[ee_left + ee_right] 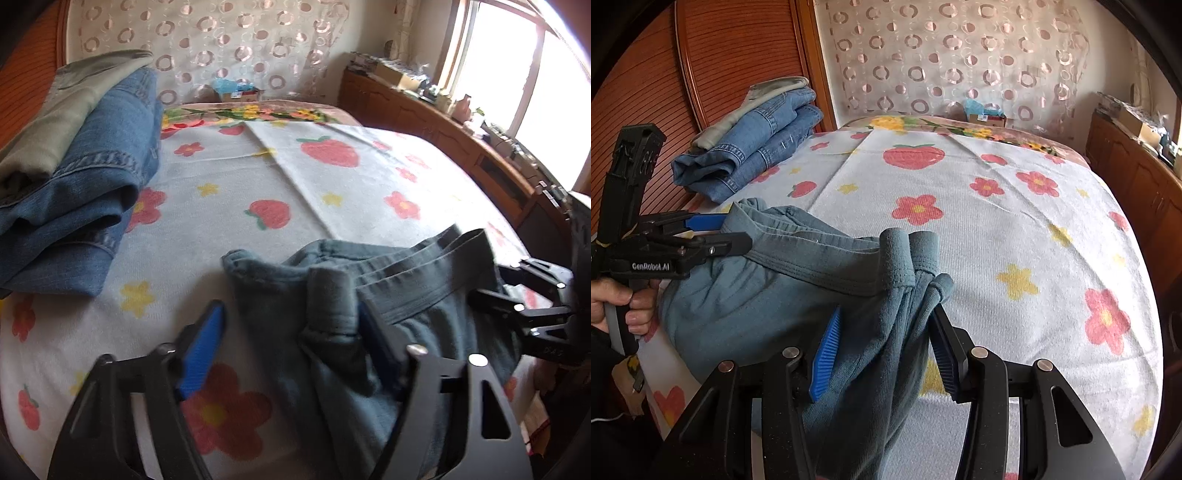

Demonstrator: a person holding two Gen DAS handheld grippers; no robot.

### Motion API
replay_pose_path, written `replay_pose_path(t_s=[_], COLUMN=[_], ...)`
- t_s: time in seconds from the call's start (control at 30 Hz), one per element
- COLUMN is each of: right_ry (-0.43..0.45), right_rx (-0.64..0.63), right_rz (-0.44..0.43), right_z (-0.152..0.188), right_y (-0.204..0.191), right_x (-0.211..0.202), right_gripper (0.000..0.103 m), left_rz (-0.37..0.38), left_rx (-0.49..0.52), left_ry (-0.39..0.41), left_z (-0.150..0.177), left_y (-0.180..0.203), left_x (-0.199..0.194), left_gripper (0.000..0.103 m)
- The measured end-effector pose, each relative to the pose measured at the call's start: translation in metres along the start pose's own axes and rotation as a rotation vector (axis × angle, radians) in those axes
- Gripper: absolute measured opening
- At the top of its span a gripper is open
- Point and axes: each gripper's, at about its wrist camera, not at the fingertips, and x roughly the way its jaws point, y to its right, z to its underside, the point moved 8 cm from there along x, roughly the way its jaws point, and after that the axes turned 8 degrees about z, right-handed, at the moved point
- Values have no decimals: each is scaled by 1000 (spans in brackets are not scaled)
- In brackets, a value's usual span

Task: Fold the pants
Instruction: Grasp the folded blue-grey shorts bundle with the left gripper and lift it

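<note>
Teal-grey pants (332,314) lie bunched at the near edge of the bed; they also show in the right wrist view (798,295). My left gripper (291,343) is open: its left blue pad is bare, and the waistband hem drapes over its right finger. It shows from the side in the right wrist view (713,232), at the waistband's left end. My right gripper (886,350) has its jaws apart, with a bunched fold of waistband hanging between the blue pads. It shows at the right in the left wrist view (517,295).
The bed (1015,240) has a white cover with strawberries and flowers. Folded blue jeans (85,192) and a grey-green garment (59,122) are stacked at the far left against a wooden headboard (720,55). Wooden cabinets (461,147) with clutter run under the window at right.
</note>
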Motion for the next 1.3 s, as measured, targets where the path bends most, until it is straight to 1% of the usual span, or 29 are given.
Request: replay_pose_path(t_s=[0.1,0.17,0.23,0.27,0.33,0.37,0.43,0.47,0.5,0.6,0.7,0.87,1.0,1.2,1.3], right_ry=[0,1,2,2,2,3,2,3,4,4,18,76,120,203,241], right_rx=[3,6,14,17,23,24,23,25,28,16,13,-17,-1,-1,-10], right_rz=[-3,-6,-12,-16,-20,-21,-11,-1,2,-2,-4,5,-10,-16,-17], right_z=[1,1,1,1,1,2,2,2,2,2,1,-2,-6,-22,-32], right_y=[2,2,3,4,4,4,5,7,7,5,4,-1,-1,0,-1], right_x=[-1,-1,-2,-2,-3,-3,-3,-3,-3,-4,-6,-19,-35,-65,-79], right_gripper=[49,49,49,49,49,49,42,31,26,17,12,10,10,10,10], left_rz=[30,52,78,78,67,64,55,54,50,39,38,28,30,13,4], left_rx=[1,-12,-28,-27,-6,1,14,18,24,46,60,89,110,148,163], left_ry=[-5,-3,10,15,32,40,63,74,86,113,142,182,221,279,294], left_z=[-2,-4,-4,-5,-5,-6,-7,-8,-8,-9,-9,-14,-20,-35,-41], left_y=[4,6,9,8,15,17,22,24,27,33,39,47,57,70,73], left_x=[1,2,2,0,-4,-6,-13,-16,-20,-29,-37,-52,-69,-94,-102], left_gripper=[54,46,37,35,28,27,24,24,24,23,23,22,22,22,22])
